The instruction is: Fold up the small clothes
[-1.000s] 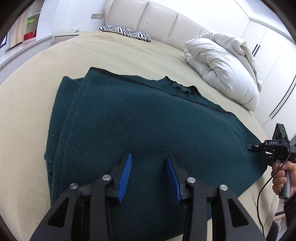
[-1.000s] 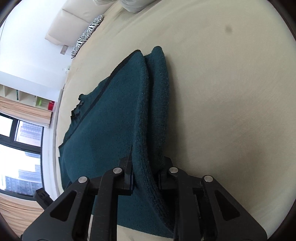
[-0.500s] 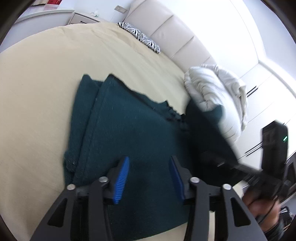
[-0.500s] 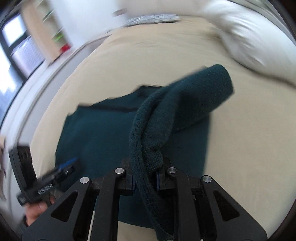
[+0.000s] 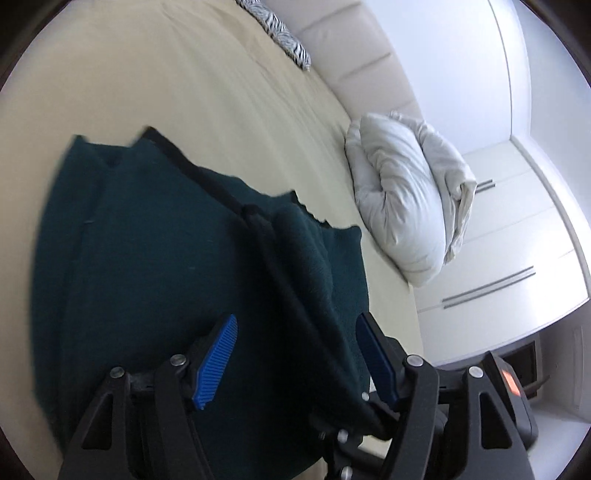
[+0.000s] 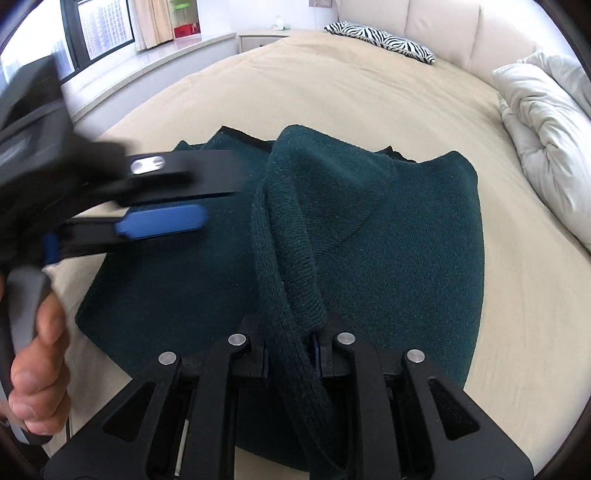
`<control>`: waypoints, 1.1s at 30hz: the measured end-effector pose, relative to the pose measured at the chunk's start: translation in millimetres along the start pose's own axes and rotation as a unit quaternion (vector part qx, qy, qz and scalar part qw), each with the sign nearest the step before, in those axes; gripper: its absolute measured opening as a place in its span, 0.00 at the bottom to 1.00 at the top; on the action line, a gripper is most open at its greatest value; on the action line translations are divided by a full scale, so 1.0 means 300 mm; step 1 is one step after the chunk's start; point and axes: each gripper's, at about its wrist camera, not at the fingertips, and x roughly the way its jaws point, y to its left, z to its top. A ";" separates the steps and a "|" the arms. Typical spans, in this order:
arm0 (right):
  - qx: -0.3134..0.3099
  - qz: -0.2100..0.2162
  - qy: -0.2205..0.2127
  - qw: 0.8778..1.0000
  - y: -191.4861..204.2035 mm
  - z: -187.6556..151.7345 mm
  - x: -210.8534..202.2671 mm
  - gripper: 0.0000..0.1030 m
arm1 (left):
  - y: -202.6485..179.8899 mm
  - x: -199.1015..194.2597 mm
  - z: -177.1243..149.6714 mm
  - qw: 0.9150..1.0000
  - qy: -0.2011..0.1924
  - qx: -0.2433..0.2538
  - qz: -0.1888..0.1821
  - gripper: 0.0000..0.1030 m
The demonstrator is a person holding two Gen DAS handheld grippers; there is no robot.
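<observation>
Across the bed [image 6: 332, 85], my right claw [image 6: 291, 354] had swung the sweater [image 6: 388, 236] edge, still clamped, over the body. My left claw [image 5: 295, 358] had just been opening, empty, so this fold looked nearly laid.

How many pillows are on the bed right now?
2: a zebra-striped pillow by the headboard, and a white pillow at the bed's right edge. More could lie outside the view.

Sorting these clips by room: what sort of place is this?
A bedroom, most likely: a wide bed with a padded headboard, a bundled white duvet, and closets along the wall.
</observation>
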 end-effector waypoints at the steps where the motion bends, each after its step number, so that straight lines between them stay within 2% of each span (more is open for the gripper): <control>1: -0.001 0.005 -0.002 1.000 0.002 -0.010 -0.006 0.20 | -0.009 0.020 0.008 1.000 0.009 0.001 0.003 0.66; 3: -0.004 0.018 -0.003 1.000 0.003 -0.031 -0.021 0.24 | -0.032 0.063 0.009 1.000 0.030 0.006 0.003 0.64; 5: -0.006 0.030 -0.011 0.999 -0.002 -0.064 -0.052 0.29 | -0.049 0.090 -0.003 0.999 0.042 0.016 0.009 0.50; 9: 0.006 0.068 -0.023 0.997 -0.030 -0.172 -0.138 0.37 | -0.034 0.117 -0.023 0.999 0.050 0.008 0.019 0.36; 11: 0.017 0.094 -0.035 0.995 -0.055 -0.233 -0.190 0.42 | -0.025 0.122 -0.021 0.998 0.051 0.005 0.024 0.22; 14: 0.047 0.123 -0.055 0.990 -0.114 -0.307 -0.261 0.46 | -0.032 0.121 -0.017 0.998 0.051 0.009 0.031 0.14; 17: 0.093 0.129 -0.067 0.985 -0.194 -0.363 -0.291 0.48 | -0.037 0.105 -0.019 0.998 0.046 0.019 0.036 0.12; 20: 0.162 0.182 -0.084 0.966 -0.295 -0.388 -0.306 0.48 | -0.048 0.069 -0.016 0.998 0.045 0.030 0.026 0.12; 22: 0.188 0.187 -0.099 0.959 -0.334 -0.400 -0.321 0.48 | -0.033 0.024 -0.004 0.999 0.040 0.029 0.016 0.11; 26: 0.176 0.141 -0.088 0.970 -0.346 -0.393 -0.294 0.48 | 0.023 -0.083 0.030 0.999 0.026 0.023 0.012 0.11; 29: 0.164 0.136 -0.083 0.974 -0.326 -0.376 -0.264 0.48 | 0.089 -0.164 0.056 1.000 0.014 0.009 0.014 0.11; 33: 0.136 0.132 -0.081 0.979 -0.273 -0.326 -0.216 0.48 | 0.167 -0.227 0.080 0.999 0.021 0.005 0.024 0.11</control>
